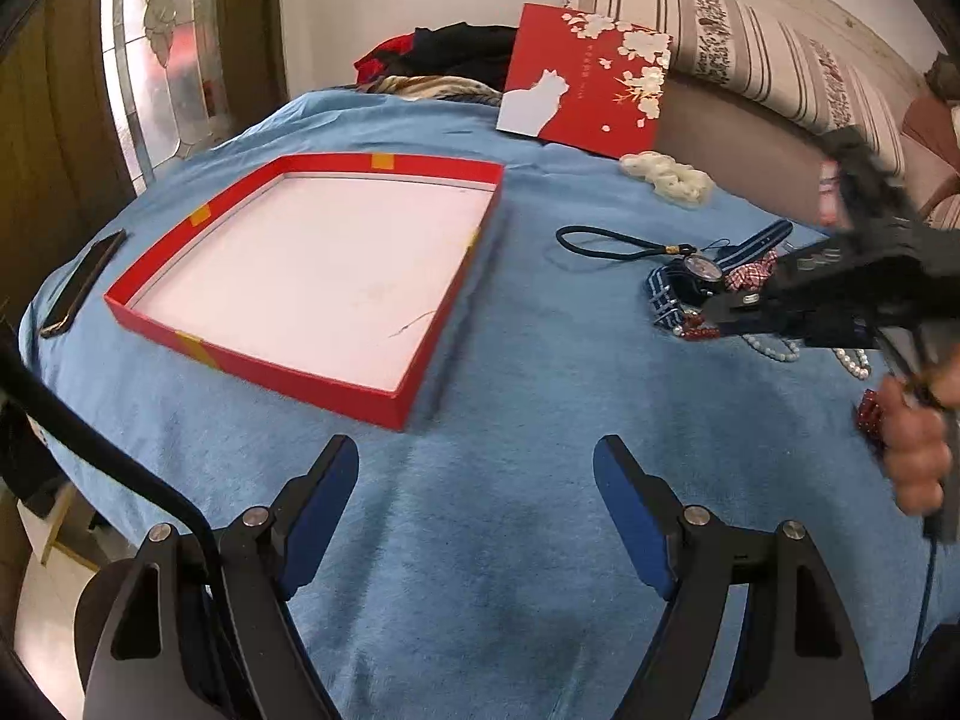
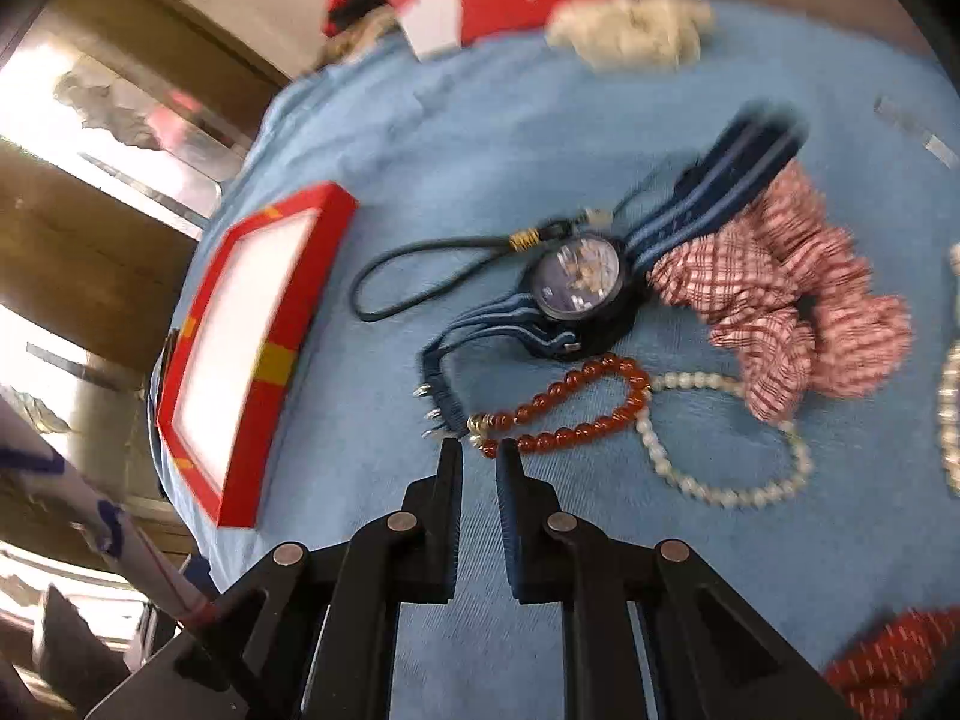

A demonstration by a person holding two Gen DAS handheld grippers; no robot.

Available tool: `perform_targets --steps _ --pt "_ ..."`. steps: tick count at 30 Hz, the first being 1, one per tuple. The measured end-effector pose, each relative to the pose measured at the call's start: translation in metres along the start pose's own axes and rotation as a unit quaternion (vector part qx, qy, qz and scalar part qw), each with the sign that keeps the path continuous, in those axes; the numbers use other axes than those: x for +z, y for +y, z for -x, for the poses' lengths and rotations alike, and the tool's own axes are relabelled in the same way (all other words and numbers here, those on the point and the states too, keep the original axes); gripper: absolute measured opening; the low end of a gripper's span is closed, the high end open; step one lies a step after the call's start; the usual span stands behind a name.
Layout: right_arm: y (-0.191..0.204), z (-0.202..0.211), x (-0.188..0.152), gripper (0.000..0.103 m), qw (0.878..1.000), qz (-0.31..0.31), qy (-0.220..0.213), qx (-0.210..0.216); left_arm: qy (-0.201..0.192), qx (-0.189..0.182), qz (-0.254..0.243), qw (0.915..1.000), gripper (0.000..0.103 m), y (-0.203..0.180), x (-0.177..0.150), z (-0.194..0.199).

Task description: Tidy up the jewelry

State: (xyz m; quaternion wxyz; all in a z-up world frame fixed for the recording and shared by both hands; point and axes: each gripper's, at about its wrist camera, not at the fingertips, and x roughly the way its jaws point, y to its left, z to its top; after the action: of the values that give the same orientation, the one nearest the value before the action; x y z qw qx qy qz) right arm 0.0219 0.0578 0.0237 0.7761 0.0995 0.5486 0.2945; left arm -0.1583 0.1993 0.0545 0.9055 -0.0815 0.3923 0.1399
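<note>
A shallow red box (image 1: 312, 276) with a white floor lies empty on the blue cloth; it also shows in the right wrist view (image 2: 240, 354). My left gripper (image 1: 477, 468) is open and empty, just in front of the box. A jewelry pile lies at the right: a watch (image 2: 579, 288) with a blue striped strap, an amber bead bracelet (image 2: 564, 414), a pearl strand (image 2: 720, 480), a checked scrunchie (image 2: 786, 312) and a dark cord loop (image 2: 420, 276). My right gripper (image 2: 480, 450) has its jaws nearly closed, tips at the amber bracelet's near end; it also shows in the left wrist view (image 1: 720, 315).
The red box lid (image 1: 585, 81) with a white cat leans at the back. A white carved piece (image 1: 669, 177) lies near it. A phone (image 1: 84, 282) lies left of the box. Clothes are heaped at the far edge. A red patterned item (image 2: 888, 660) lies at the near right.
</note>
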Motion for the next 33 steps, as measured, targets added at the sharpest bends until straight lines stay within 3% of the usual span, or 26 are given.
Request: perform_targets --steps 1,2,3,5,6,7,11,17,19,20,21,27,30,32,33 --pt "0.002 0.015 -0.004 0.023 1.0 0.002 -0.024 -0.019 0.0 0.002 0.0 1.0 0.08 0.0 0.0 0.002" --pt "0.002 0.024 -0.005 0.044 0.998 0.003 -0.04 -0.042 -0.001 0.002 -0.001 1.0 0.08 0.001 -0.001 0.004" --pt "0.005 0.045 -0.009 0.069 0.992 0.013 -0.078 -0.097 -0.001 0.003 -0.003 1.0 0.08 0.001 -0.001 0.005" --pt "0.007 0.068 -0.013 0.085 0.978 0.03 -0.134 -0.157 0.001 0.0 -0.003 1.0 0.08 0.0 -0.002 0.006" --pt "0.008 0.082 -0.017 0.087 0.969 0.037 -0.169 -0.179 0.003 -0.003 -0.003 1.0 0.08 -0.002 -0.003 0.006" --pt "0.007 0.09 -0.018 0.087 0.965 0.04 -0.184 -0.184 0.006 -0.005 -0.002 1.0 0.08 -0.003 -0.003 0.006" --pt "-0.007 0.087 -0.01 0.084 0.969 0.031 -0.165 -0.183 0.017 -0.014 -0.006 0.9997 0.08 -0.008 -0.006 0.005" --pt "-0.019 0.033 0.027 0.08 0.96 0.047 -0.114 -0.249 0.019 -0.01 -0.02 0.9996 0.08 -0.013 -0.007 0.004" --pt "-0.035 0.012 0.042 0.05 0.966 0.025 -0.085 -0.245 0.022 -0.008 -0.019 0.9995 0.08 -0.011 -0.007 0.001" --pt "-0.041 0.006 0.043 0.014 0.968 0.018 -0.07 -0.24 0.024 -0.006 -0.018 0.9995 0.08 -0.009 -0.006 0.0" --pt "-0.047 0.003 0.046 0.011 0.97 0.005 -0.058 -0.236 0.025 -0.006 -0.017 0.9995 0.08 -0.008 -0.005 -0.001" --pt "-0.026 0.064 0.024 0.009 0.982 -0.009 -0.109 -0.156 0.028 -0.004 -0.002 0.9996 0.08 0.002 -0.003 -0.003" --pt "-0.007 0.091 -0.001 0.011 0.99 -0.014 -0.111 -0.09 0.035 -0.007 0.004 0.9993 0.08 0.002 -0.004 -0.003" --pt "0.002 0.095 -0.017 0.019 0.992 -0.019 -0.108 -0.06 0.036 -0.009 0.002 0.9993 0.08 0.001 -0.005 0.0" --pt "0.004 0.092 -0.027 0.042 0.993 -0.022 -0.101 -0.054 0.035 -0.01 0.001 0.9993 0.08 0.0 -0.006 0.002"
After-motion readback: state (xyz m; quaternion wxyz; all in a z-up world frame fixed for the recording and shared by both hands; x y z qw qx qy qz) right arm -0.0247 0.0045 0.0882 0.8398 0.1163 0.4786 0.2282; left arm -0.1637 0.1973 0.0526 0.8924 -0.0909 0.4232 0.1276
